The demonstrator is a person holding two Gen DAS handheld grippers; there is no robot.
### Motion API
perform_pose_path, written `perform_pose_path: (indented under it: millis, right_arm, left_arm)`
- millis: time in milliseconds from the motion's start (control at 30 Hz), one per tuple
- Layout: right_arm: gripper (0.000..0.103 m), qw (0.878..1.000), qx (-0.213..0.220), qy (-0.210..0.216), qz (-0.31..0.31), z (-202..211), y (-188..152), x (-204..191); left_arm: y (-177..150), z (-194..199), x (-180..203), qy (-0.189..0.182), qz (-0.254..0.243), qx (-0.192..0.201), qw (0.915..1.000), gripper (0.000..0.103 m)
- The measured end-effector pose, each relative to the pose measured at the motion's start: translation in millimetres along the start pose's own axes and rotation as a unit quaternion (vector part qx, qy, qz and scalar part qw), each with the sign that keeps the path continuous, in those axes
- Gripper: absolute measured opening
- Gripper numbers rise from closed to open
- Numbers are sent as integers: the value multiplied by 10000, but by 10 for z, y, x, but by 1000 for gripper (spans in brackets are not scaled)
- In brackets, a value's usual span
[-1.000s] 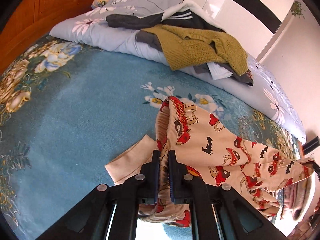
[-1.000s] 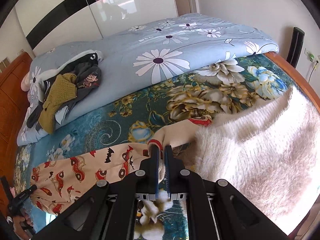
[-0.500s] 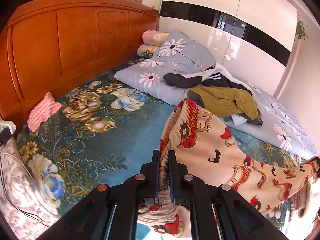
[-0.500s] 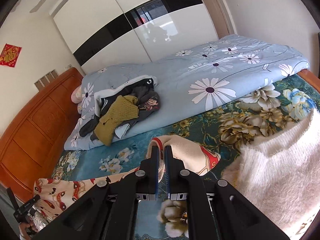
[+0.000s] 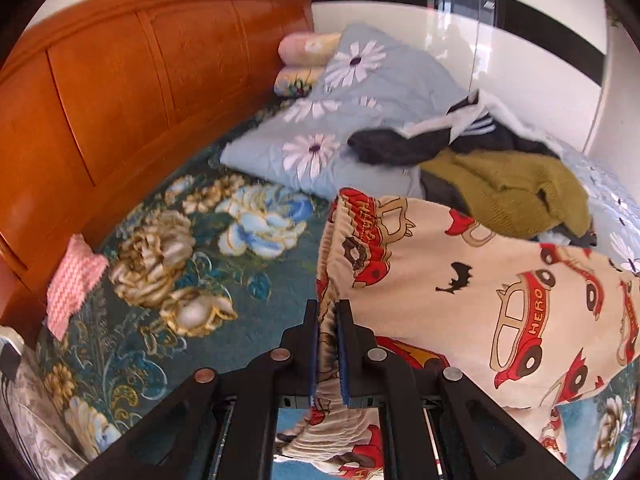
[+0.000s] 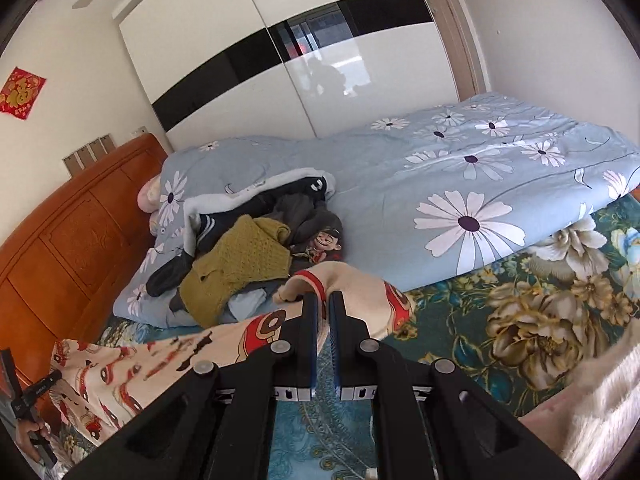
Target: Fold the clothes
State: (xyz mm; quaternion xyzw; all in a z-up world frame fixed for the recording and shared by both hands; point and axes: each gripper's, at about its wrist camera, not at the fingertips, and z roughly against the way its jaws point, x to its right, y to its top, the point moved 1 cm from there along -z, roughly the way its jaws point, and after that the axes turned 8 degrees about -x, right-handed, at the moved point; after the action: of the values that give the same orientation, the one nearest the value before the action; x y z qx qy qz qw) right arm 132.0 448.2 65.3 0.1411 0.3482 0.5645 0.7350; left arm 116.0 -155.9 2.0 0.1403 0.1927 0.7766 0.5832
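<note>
Cream pyjama trousers (image 5: 460, 280) printed with red cars and black bats hang stretched between my two grippers, lifted off the bed. My left gripper (image 5: 327, 312) is shut on their gathered elastic waistband, which bunches between the fingers. In the right wrist view the same trousers (image 6: 132, 364) run off to the lower left, and my right gripper (image 6: 323, 304) is shut on the cuff end with its red band. The other gripper and a hand (image 6: 28, 424) show at the far lower left.
A teal floral bedspread (image 5: 168, 256) covers the bed below an orange wooden headboard (image 5: 120, 76). A light blue daisy quilt (image 6: 460, 184) lies behind, with a pile of clothes (image 6: 244, 260) including an olive knit on it. A white fluffy garment (image 6: 600, 400) lies at right, a pink cloth (image 5: 72, 280) by the headboard.
Both grippers have risen and tilted up, lifting the trousers off the bedspread. The headboard and wardrobe have come into view, and the trousers now hang spread between the grippers.
</note>
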Motion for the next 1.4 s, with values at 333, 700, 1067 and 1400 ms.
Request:
perform_pose_path:
  millis: [333, 700, 1067, 1400]
  right_arm:
    - [6, 9662, -2286, -913, -763, -1089, -1115, 618]
    - [40, 9728, -1963, -1213, 197, -1350, -744, 127]
    - [11, 9619, -2232, -1578, 59, -1637, -739, 286]
    - [10, 9936, -187, -1036, -419, -715, 196, 406]
  left_arm:
    - [-566, -857, -38, 126, 38, -993, 9950, 9]
    - [-544, -912, 2, 48, -53, -1026, 9947, 9]
    - [-374, -747, -58, -191, -62, -592, 9980, 9]
    - [271, -621, -150, -30, -5, -100, 9999, 9]
